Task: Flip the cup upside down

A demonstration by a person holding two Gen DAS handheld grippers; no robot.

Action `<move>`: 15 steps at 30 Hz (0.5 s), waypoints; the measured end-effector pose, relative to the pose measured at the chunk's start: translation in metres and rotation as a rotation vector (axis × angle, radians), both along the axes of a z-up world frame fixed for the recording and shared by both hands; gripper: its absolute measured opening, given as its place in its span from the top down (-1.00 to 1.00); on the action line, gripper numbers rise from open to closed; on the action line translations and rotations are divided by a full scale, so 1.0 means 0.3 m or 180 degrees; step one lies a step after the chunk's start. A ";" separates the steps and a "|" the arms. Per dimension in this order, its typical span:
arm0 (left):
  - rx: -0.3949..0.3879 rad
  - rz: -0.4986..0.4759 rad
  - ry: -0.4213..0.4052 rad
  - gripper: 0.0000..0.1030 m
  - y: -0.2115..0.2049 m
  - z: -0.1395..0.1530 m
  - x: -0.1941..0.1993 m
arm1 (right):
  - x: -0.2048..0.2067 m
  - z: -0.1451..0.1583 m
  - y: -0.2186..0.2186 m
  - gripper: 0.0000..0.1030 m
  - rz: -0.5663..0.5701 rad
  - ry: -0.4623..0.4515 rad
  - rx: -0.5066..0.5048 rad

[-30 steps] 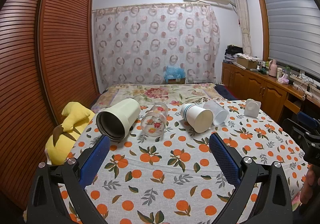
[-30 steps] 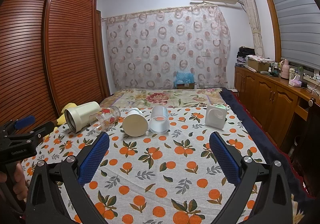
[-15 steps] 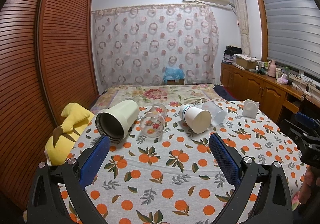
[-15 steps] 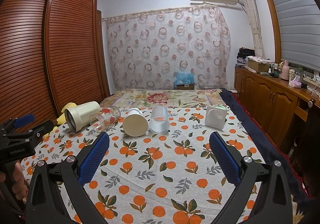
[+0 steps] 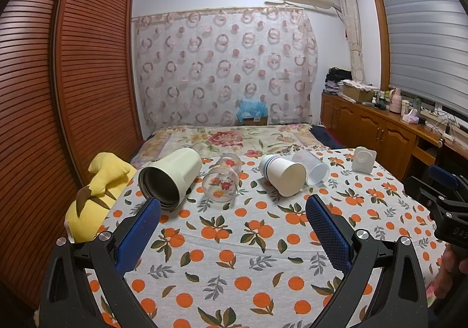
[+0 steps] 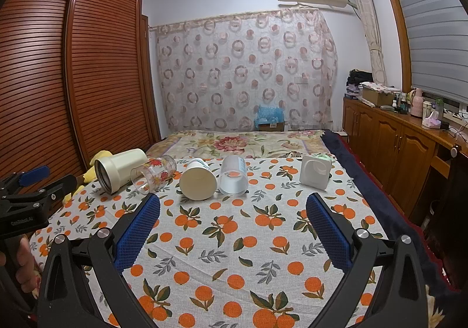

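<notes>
Several cups lie on their sides in a row on the orange-print cloth (image 5: pixel 234 255): a cream tumbler (image 5: pixel 171 177) (image 6: pixel 120 171), a flowered glass (image 5: pixel 223 180) (image 6: pixel 155 171), a white paper cup (image 5: pixel 283 174) (image 6: pixel 197 180) and a clear plastic cup (image 5: pixel 311 167) (image 6: pixel 233 176). My left gripper (image 5: pixel 232 214) is open and empty, a short way in front of the glass. My right gripper (image 6: pixel 232 211) is open and empty, in front of the paper and plastic cups.
A white square gadget (image 5: pixel 363 160) (image 6: pixel 316 171) stands at the cloth's far right. A yellow plush toy (image 5: pixel 96 193) lies at the left edge by the wooden wardrobe (image 5: pixel 58 94). A bed (image 6: pixel 234 142) lies behind. Wooden cabinets (image 6: pixel 403 146) run along the right.
The left wrist view has drifted slightly, so the cups sit a little lower and further left in it. The right gripper and the cups have not moved.
</notes>
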State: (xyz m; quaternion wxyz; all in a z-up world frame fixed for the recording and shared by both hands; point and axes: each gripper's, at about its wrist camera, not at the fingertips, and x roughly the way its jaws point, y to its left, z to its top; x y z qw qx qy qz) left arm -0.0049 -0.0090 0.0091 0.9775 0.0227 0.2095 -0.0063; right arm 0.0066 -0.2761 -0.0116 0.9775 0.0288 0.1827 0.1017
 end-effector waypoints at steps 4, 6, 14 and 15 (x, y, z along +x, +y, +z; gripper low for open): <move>-0.0003 -0.0002 -0.0004 -0.86 -0.002 0.003 -0.001 | -0.001 0.002 -0.001 -0.95 -0.0003 -0.0001 0.0006; -0.0001 -0.0001 -0.0006 -0.86 0.000 0.000 -0.001 | -0.001 0.002 -0.002 -0.95 -0.0001 0.0000 0.0008; -0.0003 -0.0002 -0.0010 -0.86 -0.004 0.005 -0.002 | -0.002 0.005 -0.003 -0.95 0.0000 -0.0001 0.0006; -0.0003 -0.0002 -0.0011 -0.86 0.000 0.000 -0.001 | -0.002 0.005 -0.003 -0.95 0.0001 -0.0001 0.0007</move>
